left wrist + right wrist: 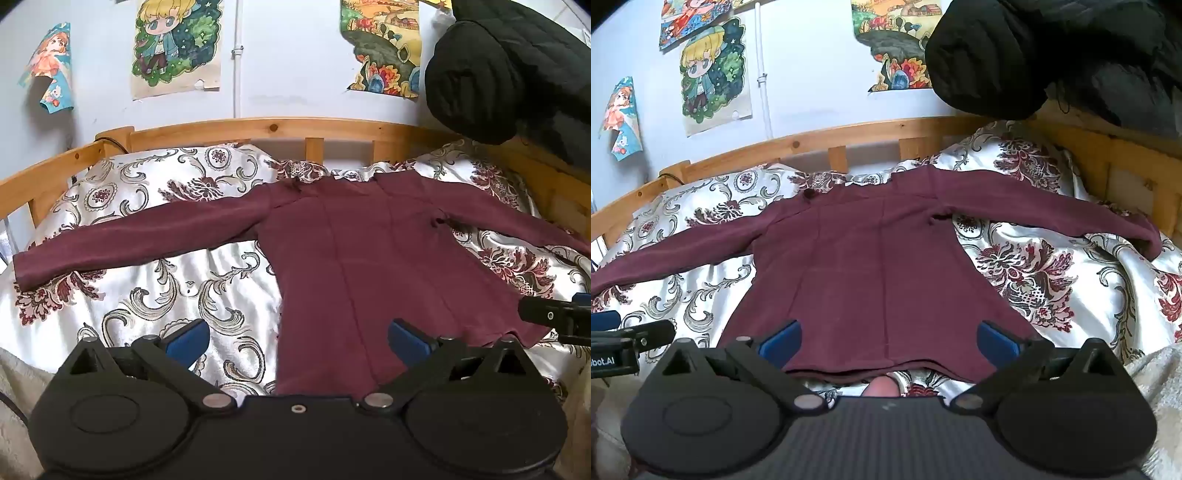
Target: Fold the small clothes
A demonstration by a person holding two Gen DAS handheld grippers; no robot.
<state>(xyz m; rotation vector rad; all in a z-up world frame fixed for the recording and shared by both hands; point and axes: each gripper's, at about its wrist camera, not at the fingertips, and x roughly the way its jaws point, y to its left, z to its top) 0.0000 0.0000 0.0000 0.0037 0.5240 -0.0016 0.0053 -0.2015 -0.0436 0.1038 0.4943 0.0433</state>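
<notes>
A maroon long-sleeved top lies flat on the floral bedspread, hem toward me and both sleeves spread out sideways. It also shows in the right wrist view. My left gripper is open and empty, hovering over the top's lower left edge. My right gripper is open and empty just above the hem. The right gripper's tip shows at the right edge of the left wrist view. The left gripper shows at the left edge of the right wrist view.
A wooden bed rail runs behind the bedspread along a white wall with posters. A black quilted jacket hangs at the upper right over the rail. A cream fleece blanket lies at the near corners.
</notes>
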